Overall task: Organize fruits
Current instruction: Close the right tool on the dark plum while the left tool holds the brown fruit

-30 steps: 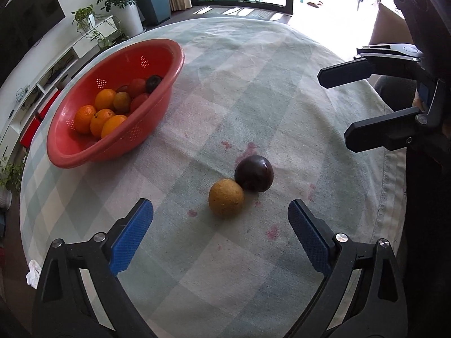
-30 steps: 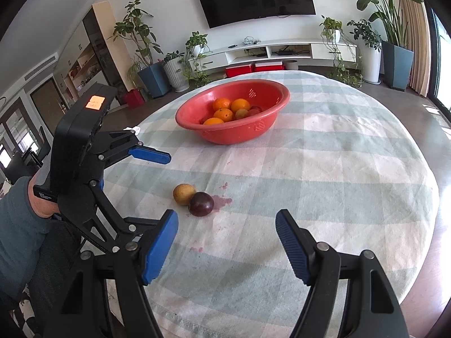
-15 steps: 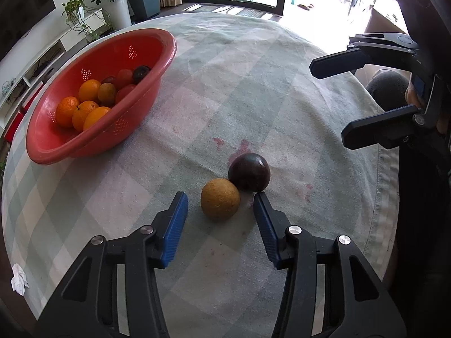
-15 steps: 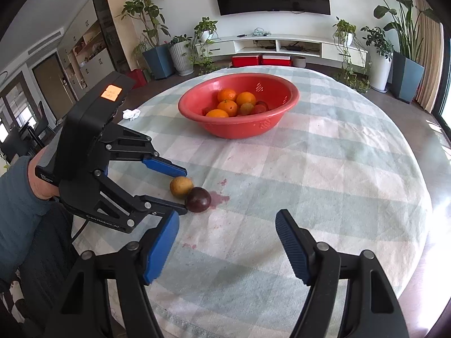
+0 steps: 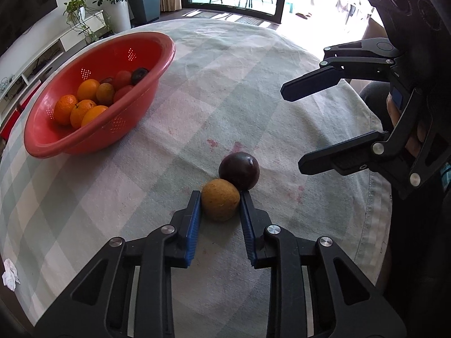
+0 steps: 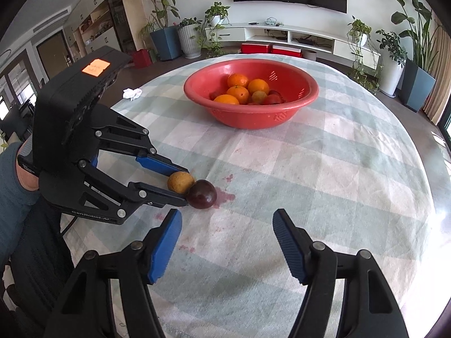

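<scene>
A yellow-brown round fruit (image 5: 220, 203) lies on the checked tablecloth and touches a dark purple fruit (image 5: 239, 170) behind it. My left gripper (image 5: 220, 197) is shut on the yellow-brown fruit, one blue pad on each side. The right wrist view shows the same grip (image 6: 186, 188) on the yellow fruit (image 6: 179, 182), with the purple fruit (image 6: 202, 194) beside it. My right gripper (image 6: 225, 225) is open and empty, hovering just right of the fruits; it also shows in the left wrist view (image 5: 294, 129). A red bowl (image 5: 42, 140) holds oranges and several darker fruits.
The round table (image 6: 352, 169) has red stains near the fruits. A crumpled white tissue (image 6: 132, 93) lies at its far left edge. The bowl (image 6: 282, 118) stands at the table's far side. Potted plants and a TV shelf are beyond.
My left gripper has moved forward and closed its jaws onto the yellow-brown fruit. My right gripper has moved a little closer to the fruits and stayed open.
</scene>
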Demonstrator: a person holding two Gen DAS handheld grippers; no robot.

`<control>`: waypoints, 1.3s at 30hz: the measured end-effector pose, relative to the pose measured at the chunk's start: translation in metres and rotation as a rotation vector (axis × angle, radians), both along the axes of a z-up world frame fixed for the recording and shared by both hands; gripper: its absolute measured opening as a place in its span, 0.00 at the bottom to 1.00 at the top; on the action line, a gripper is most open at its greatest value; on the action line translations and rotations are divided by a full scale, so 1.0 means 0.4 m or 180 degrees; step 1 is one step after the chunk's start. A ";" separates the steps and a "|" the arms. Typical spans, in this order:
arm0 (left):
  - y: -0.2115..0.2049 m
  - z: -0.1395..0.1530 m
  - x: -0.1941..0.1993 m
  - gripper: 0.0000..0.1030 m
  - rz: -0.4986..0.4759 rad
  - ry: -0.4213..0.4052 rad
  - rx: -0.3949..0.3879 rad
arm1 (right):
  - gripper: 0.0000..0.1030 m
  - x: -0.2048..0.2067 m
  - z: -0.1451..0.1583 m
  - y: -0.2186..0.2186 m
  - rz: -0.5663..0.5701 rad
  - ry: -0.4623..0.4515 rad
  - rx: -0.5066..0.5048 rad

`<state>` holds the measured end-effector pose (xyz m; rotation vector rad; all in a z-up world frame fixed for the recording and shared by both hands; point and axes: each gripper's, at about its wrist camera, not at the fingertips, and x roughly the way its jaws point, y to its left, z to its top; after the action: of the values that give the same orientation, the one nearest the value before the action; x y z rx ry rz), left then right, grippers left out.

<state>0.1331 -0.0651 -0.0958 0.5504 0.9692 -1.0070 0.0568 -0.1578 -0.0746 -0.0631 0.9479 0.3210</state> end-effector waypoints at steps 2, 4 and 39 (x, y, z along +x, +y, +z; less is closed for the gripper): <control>0.009 0.002 -0.004 0.24 0.0046 0.0012 -0.0026 | 0.66 0.010 -0.011 0.004 0.0074 0.0031 -0.0019; 0.019 0.007 -0.003 0.24 0.0121 0.0019 -0.0067 | 0.65 0.023 -0.022 0.004 0.0109 0.0081 -0.0032; 0.075 0.028 0.018 0.24 0.0581 -0.0011 -0.0127 | 0.31 0.084 -0.060 0.114 0.0474 0.0182 -0.0386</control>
<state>0.1401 -0.0352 -0.0848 0.4222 0.9760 -0.8598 0.0902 -0.1123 -0.0986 -0.2374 1.0211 0.4044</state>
